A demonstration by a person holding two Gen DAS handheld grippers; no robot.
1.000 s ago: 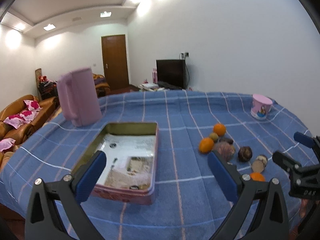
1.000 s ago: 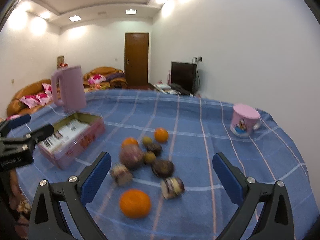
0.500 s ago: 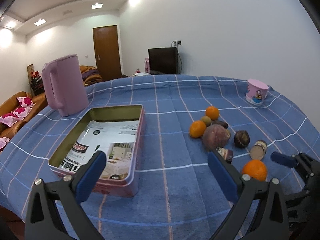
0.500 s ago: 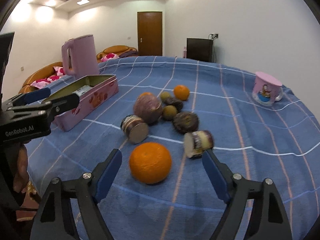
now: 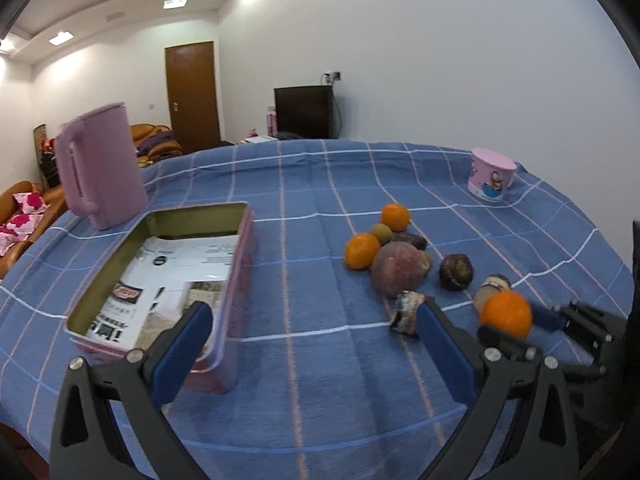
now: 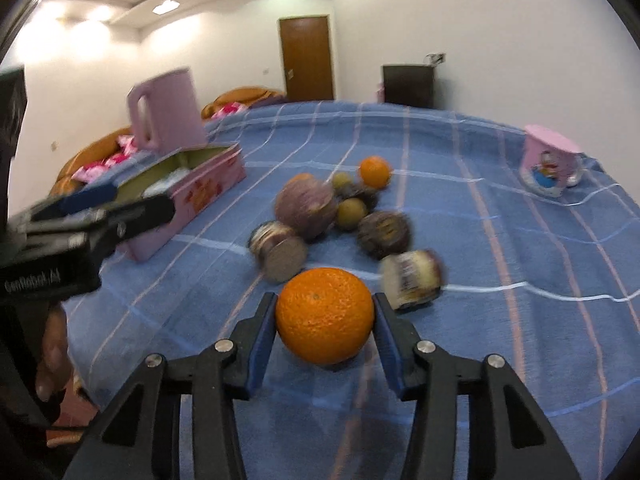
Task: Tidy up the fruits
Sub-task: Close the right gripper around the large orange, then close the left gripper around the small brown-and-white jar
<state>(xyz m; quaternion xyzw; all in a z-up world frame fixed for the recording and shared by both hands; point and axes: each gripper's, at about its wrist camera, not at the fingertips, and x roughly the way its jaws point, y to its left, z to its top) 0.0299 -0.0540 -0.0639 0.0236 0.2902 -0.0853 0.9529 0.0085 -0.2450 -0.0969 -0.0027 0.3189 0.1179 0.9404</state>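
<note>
"GenRobot.AI" stands on the left tongs' [image 6: 132, 208] black body; other print is unreadable.

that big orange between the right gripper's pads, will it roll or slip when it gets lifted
The orange is round, so it would probably roll if let go on the flat tablecloth. The right gripper has just been closing, and its flat pads now meet the orange only at its two sides, so it might twist or slip. The dimpled peel probably gives some grip and looks firm.

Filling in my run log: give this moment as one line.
right gripper: jaws just closing, pads against big orange | left gripper: open, empty | pink tin: no fruit visible
</note>
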